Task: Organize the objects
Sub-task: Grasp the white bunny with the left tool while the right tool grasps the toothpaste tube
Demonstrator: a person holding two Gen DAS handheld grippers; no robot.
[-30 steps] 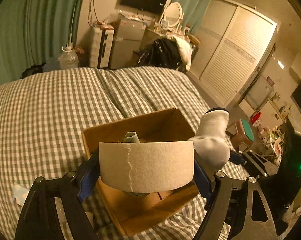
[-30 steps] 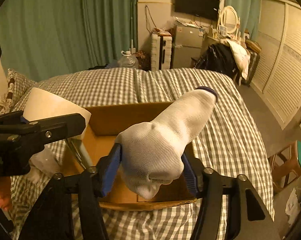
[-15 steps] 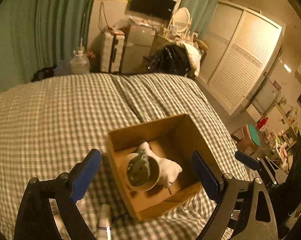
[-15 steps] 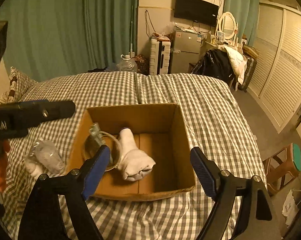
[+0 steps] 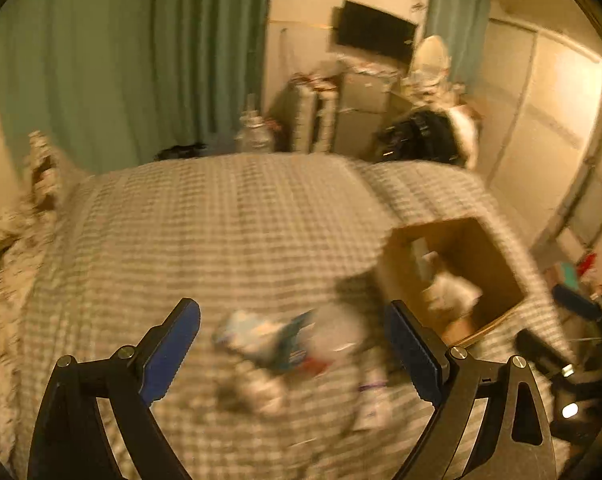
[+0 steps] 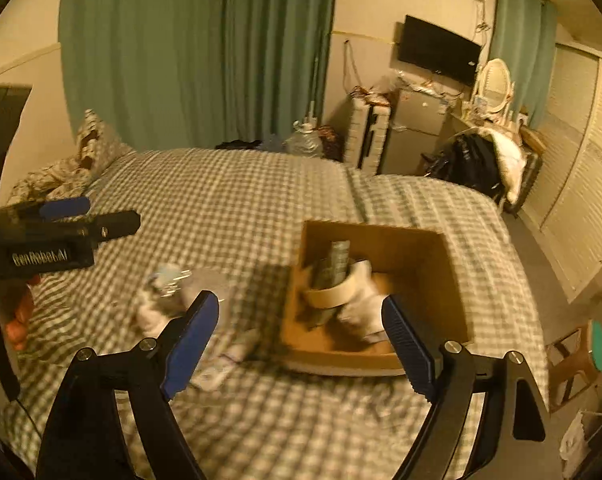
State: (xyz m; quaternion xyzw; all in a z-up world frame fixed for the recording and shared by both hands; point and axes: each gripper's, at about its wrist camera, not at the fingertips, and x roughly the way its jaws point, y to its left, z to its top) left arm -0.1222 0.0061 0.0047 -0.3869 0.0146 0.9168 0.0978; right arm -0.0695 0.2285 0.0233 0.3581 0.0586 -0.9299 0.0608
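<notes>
While blurred, left wrist view shows left gripper [image 5: 293, 344] jaws spread, empty, over loose clutter [image 5: 277, 340] on bed [image 5: 221, 220]; cardboard box [image 5: 497, 256] right of jaws. Right wrist view: right gripper [image 6: 301, 332] jaws released, empty; tape roll [image 6: 333, 294] and sock [image 6: 361, 312] lie inside box between jaws.

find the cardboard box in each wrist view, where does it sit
Left wrist: the cardboard box sits right of centre on the checked bedspread, beyond the right fingertip of the left gripper.
Right wrist: the box sits centre-right, the tape roll inside, above the right gripper.
Shared landmark: the wall TV.
</notes>
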